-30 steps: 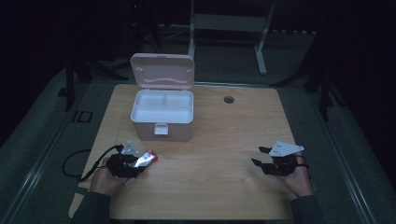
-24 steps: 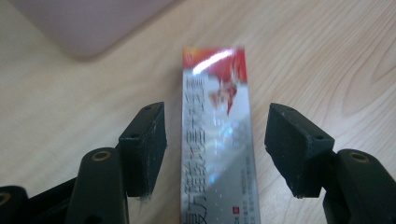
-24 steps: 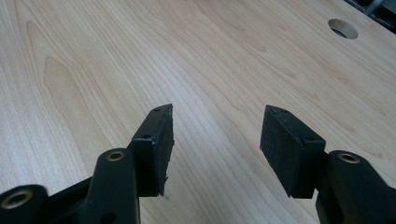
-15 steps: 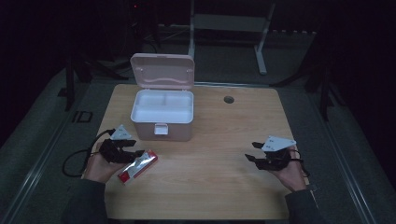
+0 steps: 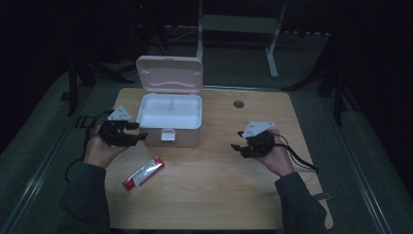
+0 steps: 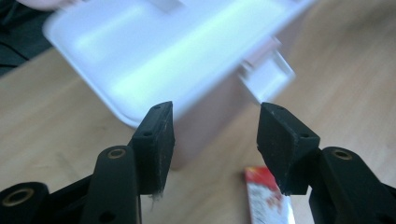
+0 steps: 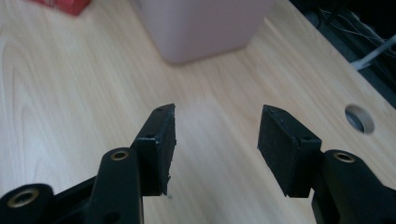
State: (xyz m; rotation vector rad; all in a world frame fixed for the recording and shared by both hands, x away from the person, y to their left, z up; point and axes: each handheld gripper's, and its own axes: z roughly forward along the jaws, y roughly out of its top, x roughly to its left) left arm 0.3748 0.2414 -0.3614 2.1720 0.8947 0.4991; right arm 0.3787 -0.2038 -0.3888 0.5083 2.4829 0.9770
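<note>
A pink box (image 5: 169, 127) with its lid raised stands at the back left of the wooden table (image 5: 229, 195); its white inside looks bare. A red and white packet (image 5: 143, 174) lies flat on the table in front of it. My left gripper (image 5: 139, 132) hovers just left of the box's front corner, open, with nothing between its fingers. In the left gripper view the box (image 6: 187, 60) is right ahead and the packet (image 6: 268, 198) lies low to the right. My right gripper (image 5: 237, 140) is open to the right of the box, above bare wood (image 7: 70, 107).
A round cable hole (image 5: 238, 104) sits near the table's back edge. Cables trail off both hands. A metal frame (image 5: 238, 29) stands on the dark floor behind the table.
My left gripper has let go of the packet, which now lies on the table, and has lifted toward the box. My right gripper has moved up and to the left.
</note>
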